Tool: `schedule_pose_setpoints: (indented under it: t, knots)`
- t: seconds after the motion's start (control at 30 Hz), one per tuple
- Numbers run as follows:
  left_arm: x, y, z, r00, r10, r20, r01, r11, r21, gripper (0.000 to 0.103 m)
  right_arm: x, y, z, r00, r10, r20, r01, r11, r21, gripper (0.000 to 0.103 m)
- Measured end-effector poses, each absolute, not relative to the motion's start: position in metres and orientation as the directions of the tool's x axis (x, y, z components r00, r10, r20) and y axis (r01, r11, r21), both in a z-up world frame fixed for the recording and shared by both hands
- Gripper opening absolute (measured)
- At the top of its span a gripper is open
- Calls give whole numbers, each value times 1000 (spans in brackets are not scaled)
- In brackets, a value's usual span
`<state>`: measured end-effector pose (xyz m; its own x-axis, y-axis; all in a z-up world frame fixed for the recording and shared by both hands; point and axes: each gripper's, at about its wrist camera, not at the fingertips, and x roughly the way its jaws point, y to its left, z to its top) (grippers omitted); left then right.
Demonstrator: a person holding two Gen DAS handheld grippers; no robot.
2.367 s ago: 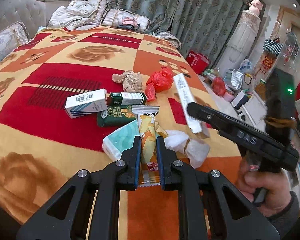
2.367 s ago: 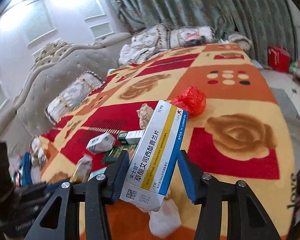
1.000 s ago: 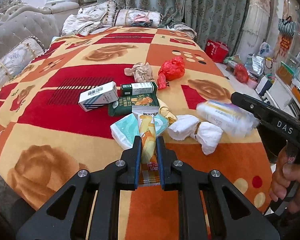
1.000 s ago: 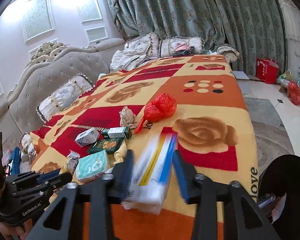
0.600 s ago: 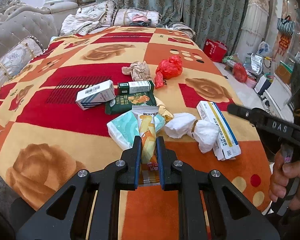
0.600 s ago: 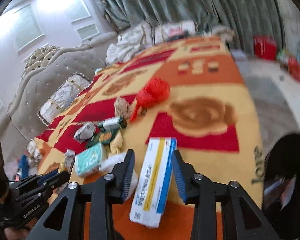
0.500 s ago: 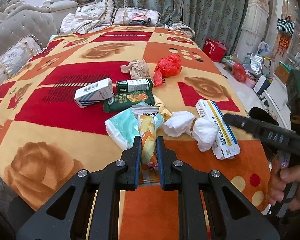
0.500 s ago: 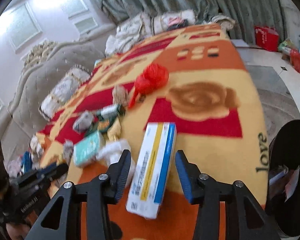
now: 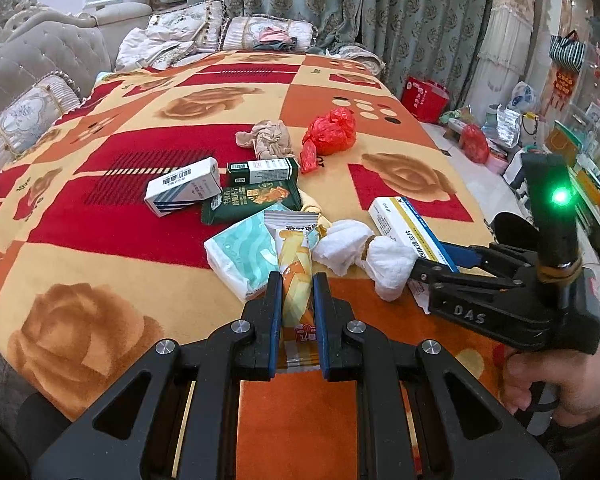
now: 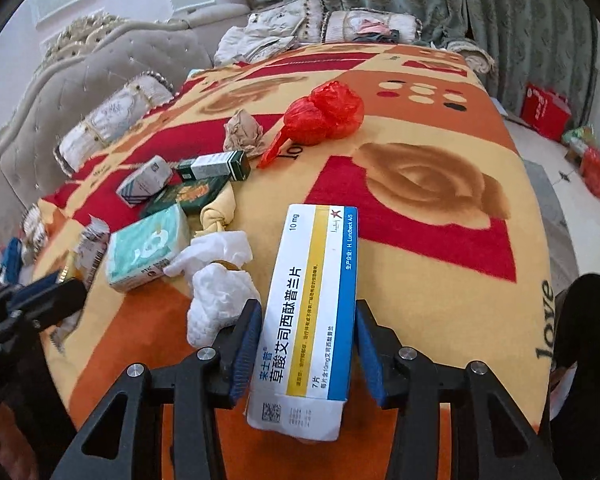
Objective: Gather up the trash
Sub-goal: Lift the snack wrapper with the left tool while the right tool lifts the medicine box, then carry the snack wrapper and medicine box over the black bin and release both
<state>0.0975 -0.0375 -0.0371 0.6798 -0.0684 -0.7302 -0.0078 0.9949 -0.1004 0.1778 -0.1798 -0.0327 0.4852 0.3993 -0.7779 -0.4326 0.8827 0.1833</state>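
Currently I hold the snack wrapper (image 9: 296, 268) clamped in my left gripper (image 9: 296, 312); my right gripper (image 10: 306, 344) straddles the medicine box (image 10: 312, 312) on the blanket (image 10: 440, 272), jaws narrowly apart. Next, I judge: close, lift. A dark bin (image 10: 584, 344) is cut off; pad contact unclear.

A lived-in home, most likely a bedroom. Wide bed under a plush orange, red and yellow rose-patterned blanket (image 9: 100, 240), backed along its left edge by a grey button-tufted upholstered headboard (image 10: 100, 80). Embroidered, fringed cushions (image 9: 268, 34) and crumpled pale bedding piled at the far edge. Heavy green damask curtains (image 9: 340, 4) behind. Past the right edge, tiled floor crowded with a red gift bag (image 9: 424, 98), plastic bags and what look like hanging red ornaments, too blurred to confirm.
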Motion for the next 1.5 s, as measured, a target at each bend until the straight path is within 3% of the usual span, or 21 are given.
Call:
schedule_pose_setpoints:
  t: [0.2,0.7,1.2,1.5]
  knots:
    - [100,-31,-37,678,-104,-727,-5,989,-146,13,174,-190,-20,526,409,-746,-423,886,188,43]
    - [107,-47,-37,677,-77,-732,8,995,-97,13,159,-212,18,642,480,-598,-435,870,231,43]
    - [117,-77,-25,688,-105,-718,69,994,-80,13,164,-256,22,701,418,-578,-329,908,258,43]
    - [128,-124,-16,675,-239,-698,229,967,-110,13,163,-294,19,722,369,-586,-259,929,266,43]
